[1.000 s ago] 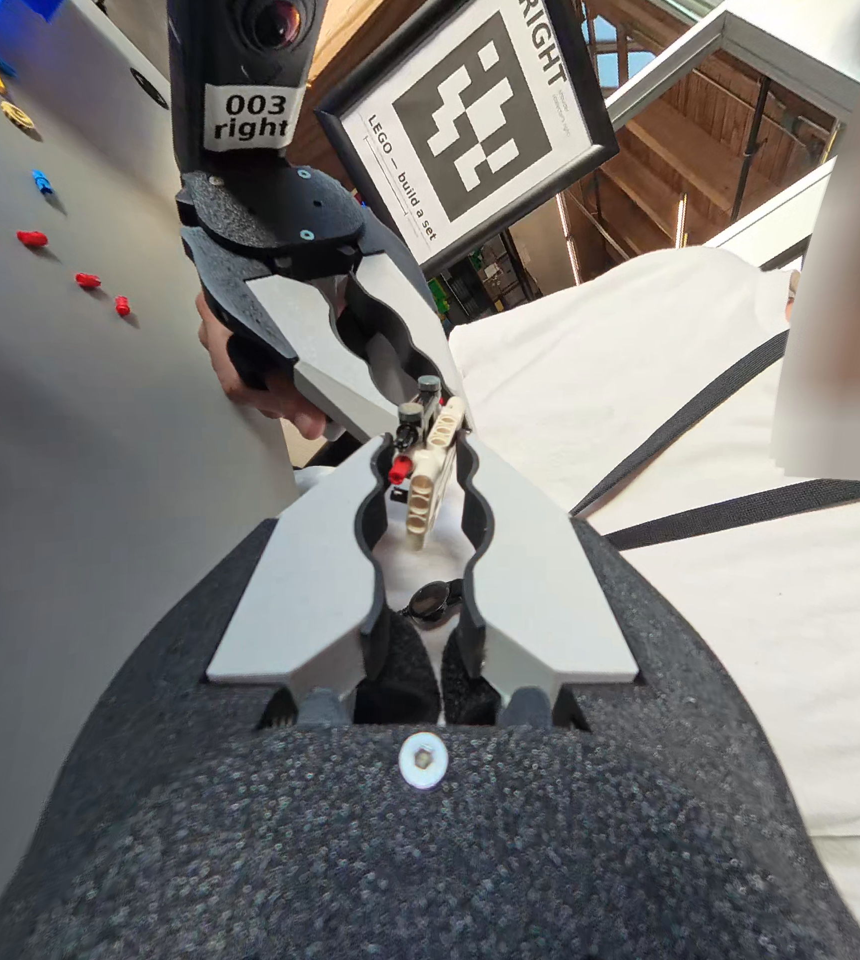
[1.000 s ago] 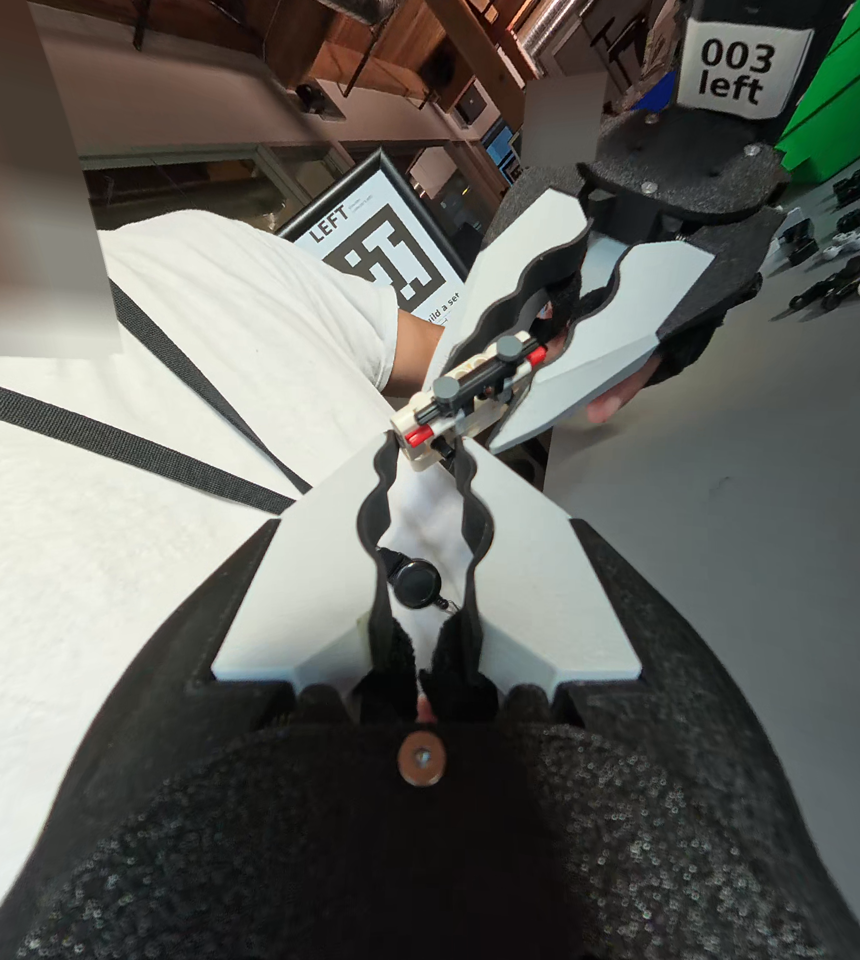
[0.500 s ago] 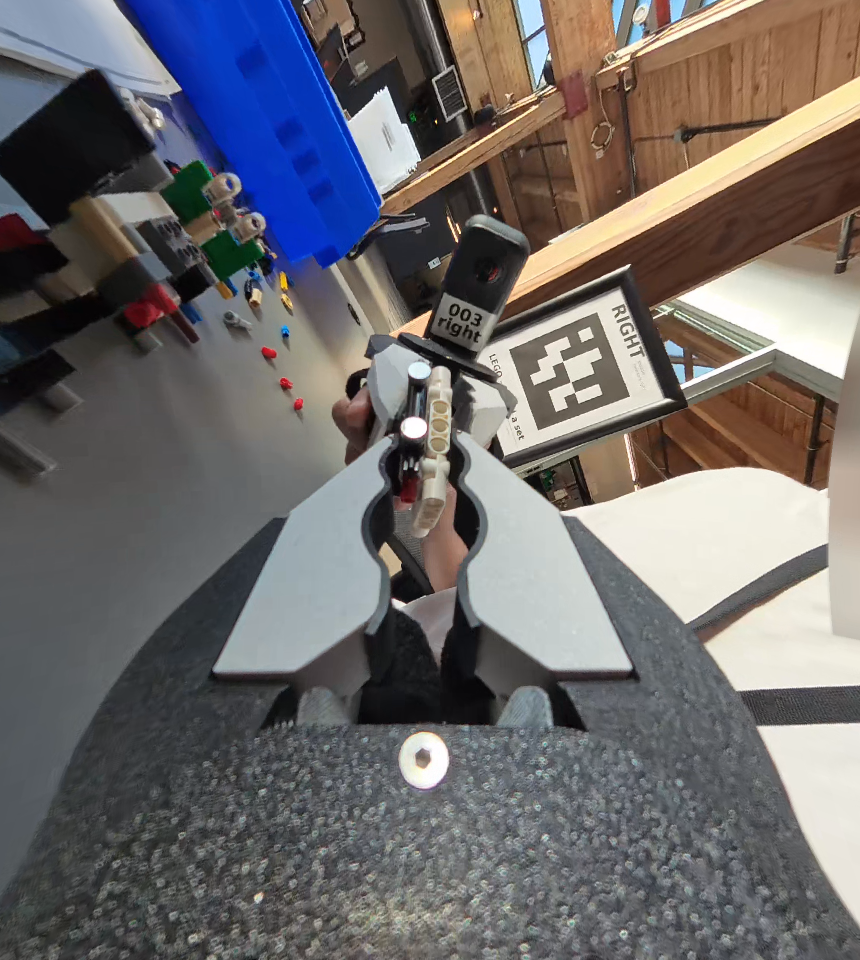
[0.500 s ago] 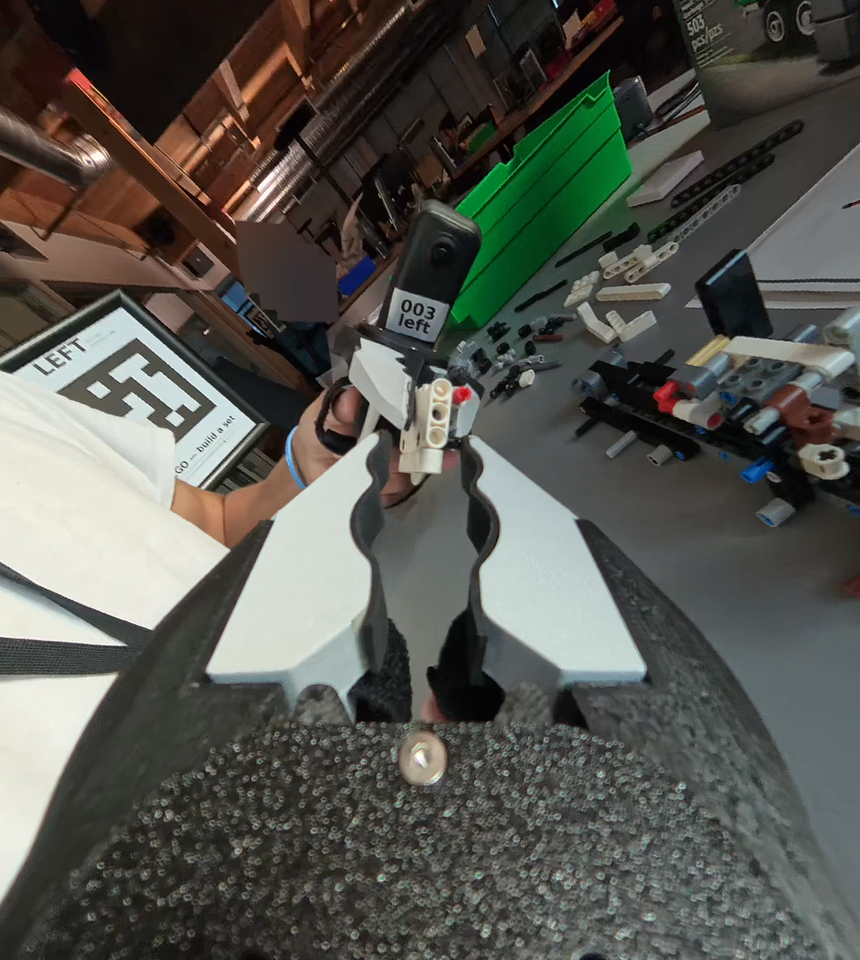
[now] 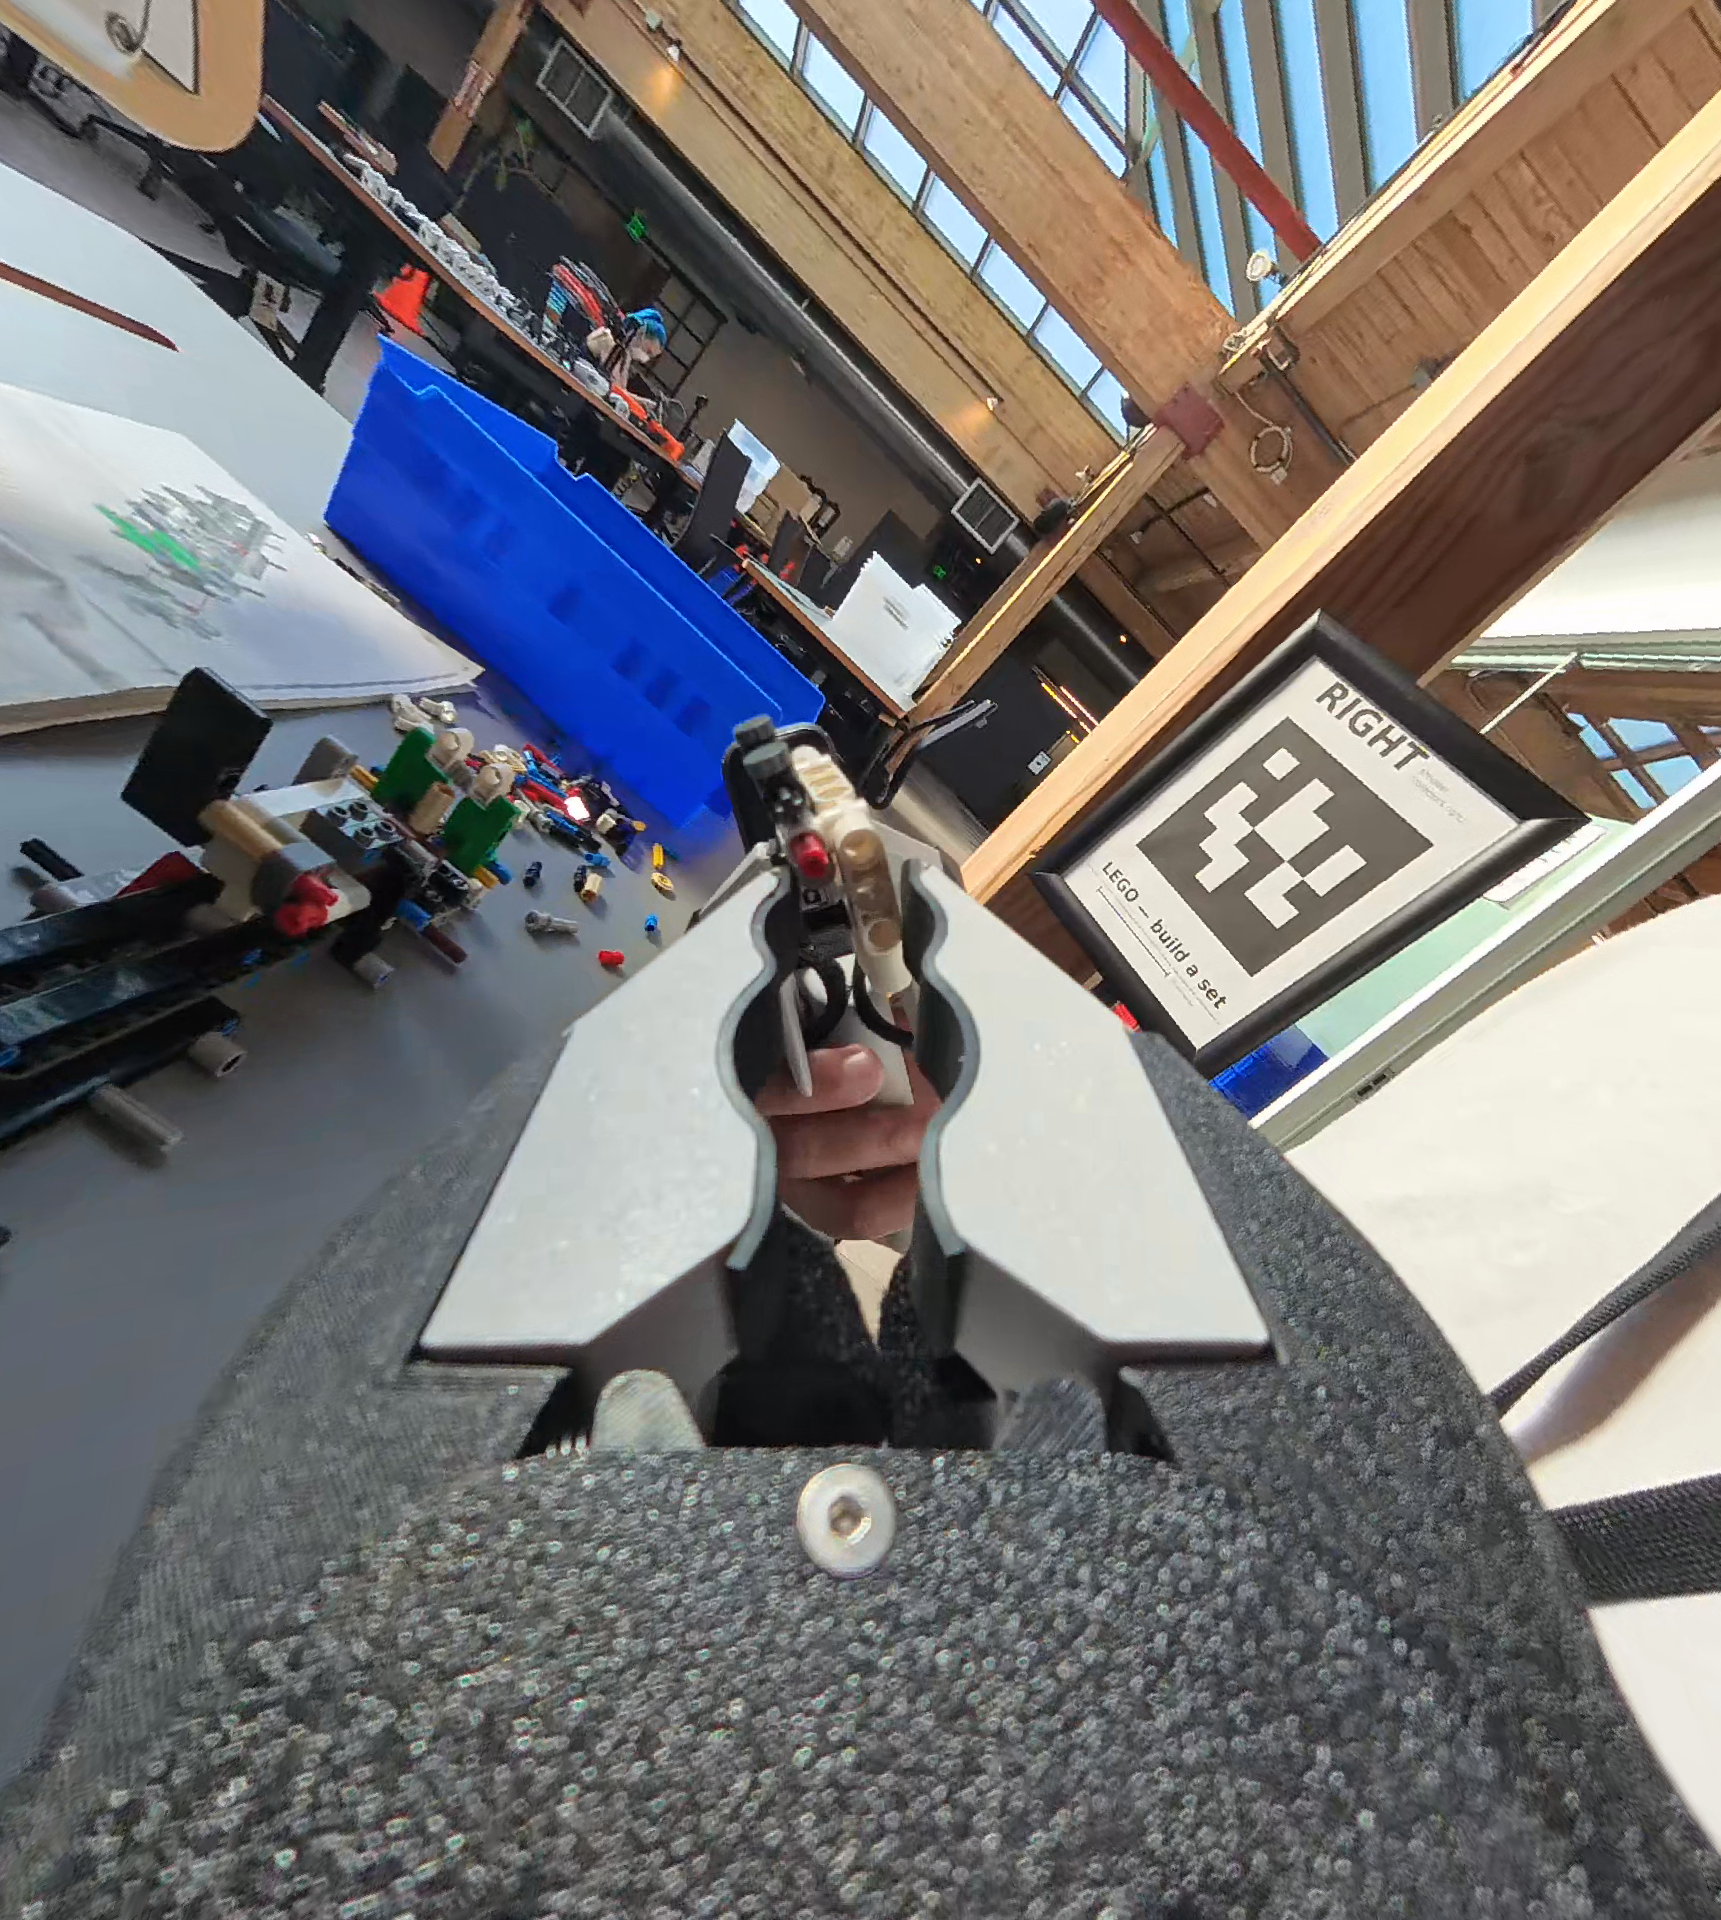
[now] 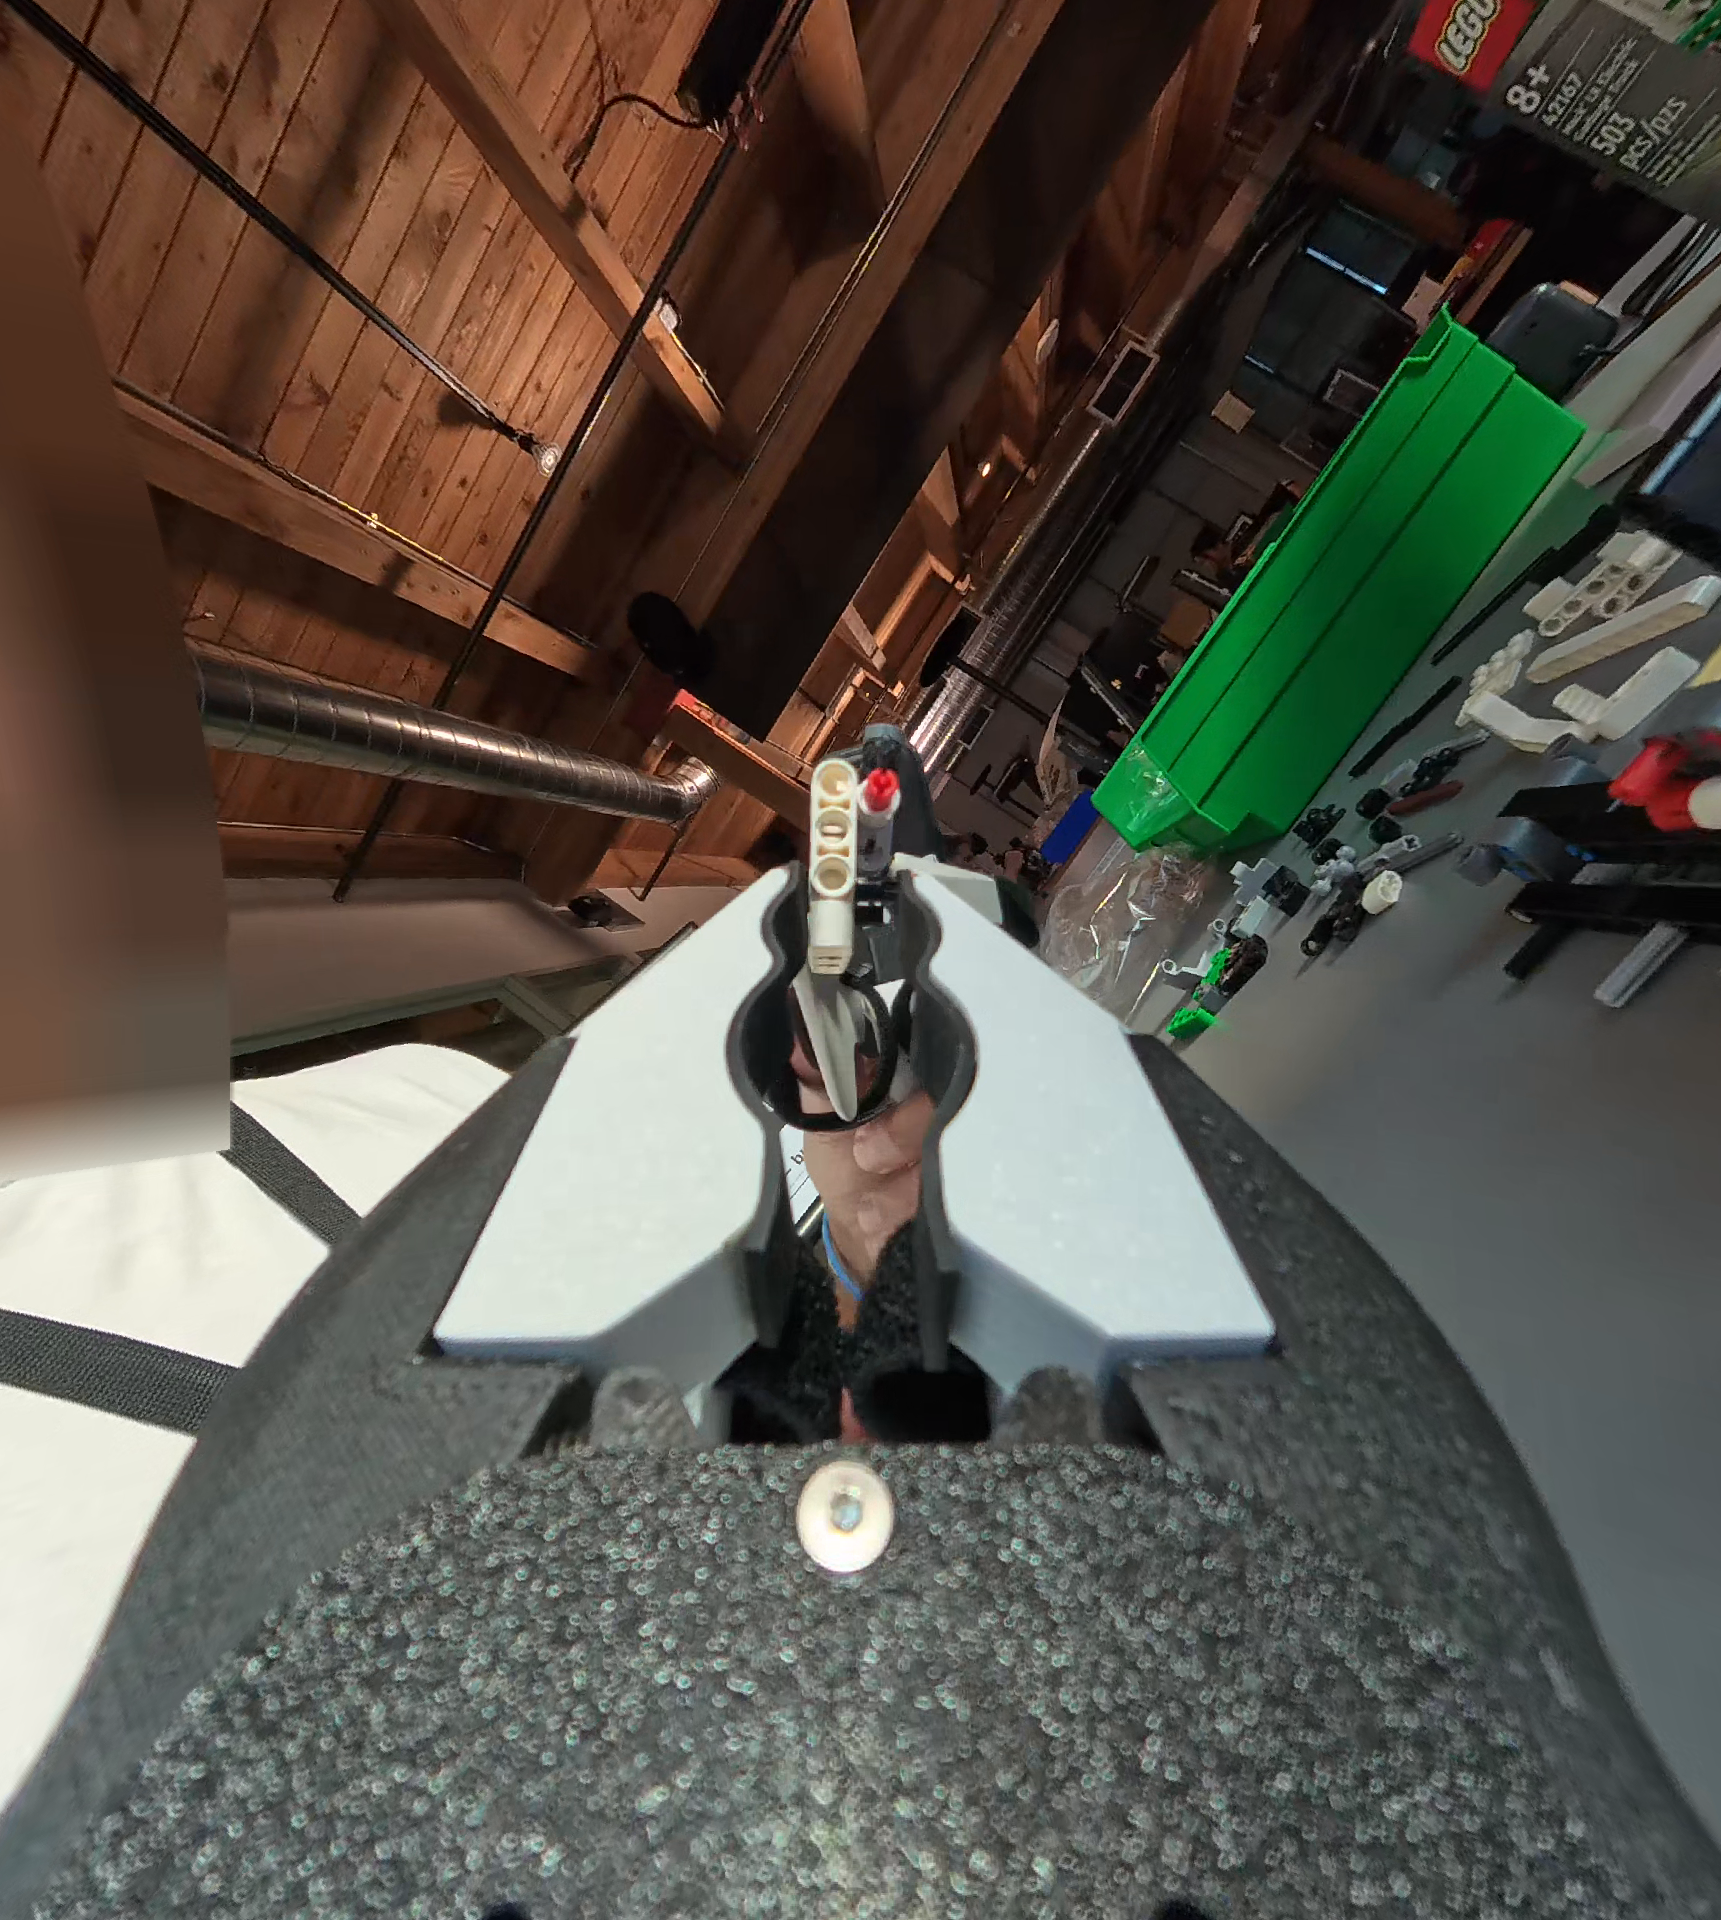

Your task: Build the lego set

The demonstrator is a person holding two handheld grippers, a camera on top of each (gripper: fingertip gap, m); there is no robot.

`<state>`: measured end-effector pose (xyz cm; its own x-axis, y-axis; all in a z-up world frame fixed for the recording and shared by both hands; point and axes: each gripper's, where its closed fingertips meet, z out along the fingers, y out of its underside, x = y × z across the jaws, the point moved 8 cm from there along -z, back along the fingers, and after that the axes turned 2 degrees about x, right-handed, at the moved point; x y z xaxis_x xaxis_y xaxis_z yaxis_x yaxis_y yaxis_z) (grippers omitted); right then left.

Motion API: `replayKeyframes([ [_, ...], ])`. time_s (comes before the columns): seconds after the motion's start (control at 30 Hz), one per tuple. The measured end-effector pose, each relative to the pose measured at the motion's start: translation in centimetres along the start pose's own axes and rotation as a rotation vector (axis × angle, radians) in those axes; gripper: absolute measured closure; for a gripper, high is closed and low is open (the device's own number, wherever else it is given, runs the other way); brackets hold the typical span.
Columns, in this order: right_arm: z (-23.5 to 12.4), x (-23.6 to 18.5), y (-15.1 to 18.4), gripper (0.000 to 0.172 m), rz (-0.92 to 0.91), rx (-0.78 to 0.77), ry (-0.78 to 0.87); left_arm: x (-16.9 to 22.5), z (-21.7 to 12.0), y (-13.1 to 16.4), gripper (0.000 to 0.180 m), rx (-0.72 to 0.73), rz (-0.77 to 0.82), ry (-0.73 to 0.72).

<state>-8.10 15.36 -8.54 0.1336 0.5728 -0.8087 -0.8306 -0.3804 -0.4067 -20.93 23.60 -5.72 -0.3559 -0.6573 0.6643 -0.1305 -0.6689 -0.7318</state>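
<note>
Both grippers meet tip to tip in the air above the grey table (image 5: 212, 1299), each with its jaws drawn nearly together on the same small brick assembly (image 5: 830, 842). The left gripper (image 5: 840, 904) clamps the lower end of that piece between its dark pads, with the right gripper's grey fingers and the hand holding it visible just behind. The right gripper (image 6: 851, 899) grips the piece from the opposite side, its pads closed against the cream beam and the dark part beside it. The assembly is a cream beam with round holes, joined to a black and grey strip that carries a red pin (image 6: 879, 795) at its end. It stands upright between the fingertips, well clear of the table.
</note>
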Motion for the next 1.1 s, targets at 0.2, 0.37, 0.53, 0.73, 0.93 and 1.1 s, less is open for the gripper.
replayKeyframes([
  [0.2,0.2,0.3,0.1,0.157,-0.168,-0.157,0.101,-1.1,-0.8,0.3,0.167,-0.014,-0.059,-0.034],
  [0.37,-0.1,-0.2,0.2,0.158,-0.248,-0.279,0.113,-1.2,-0.6,0.8,0.168,-0.107,-0.125,0.047],
  [0.53,-1.3,-0.6,-1.0,0.150,-0.350,-0.256,0.224,-1.7,-0.7,0.4,0.169,-0.097,0.000,-0.086],
  [0.73,-9.3,-3.4,-3.2,0.149,-0.905,-0.360,0.813,-4.2,-4.7,-1.5,0.168,0.012,0.220,-0.444],
  [0.93,-13.1,-2.0,-1.3,0.152,-0.928,-0.556,1.079,-4.8,-2.7,0.7,0.168,-0.012,0.144,-0.395],
  [1.1,-13.1,-1.5,-0.4,0.152,-0.884,-0.546,1.033,-4.2,-0.5,1.6,0.168,-0.091,0.213,-0.395],
])
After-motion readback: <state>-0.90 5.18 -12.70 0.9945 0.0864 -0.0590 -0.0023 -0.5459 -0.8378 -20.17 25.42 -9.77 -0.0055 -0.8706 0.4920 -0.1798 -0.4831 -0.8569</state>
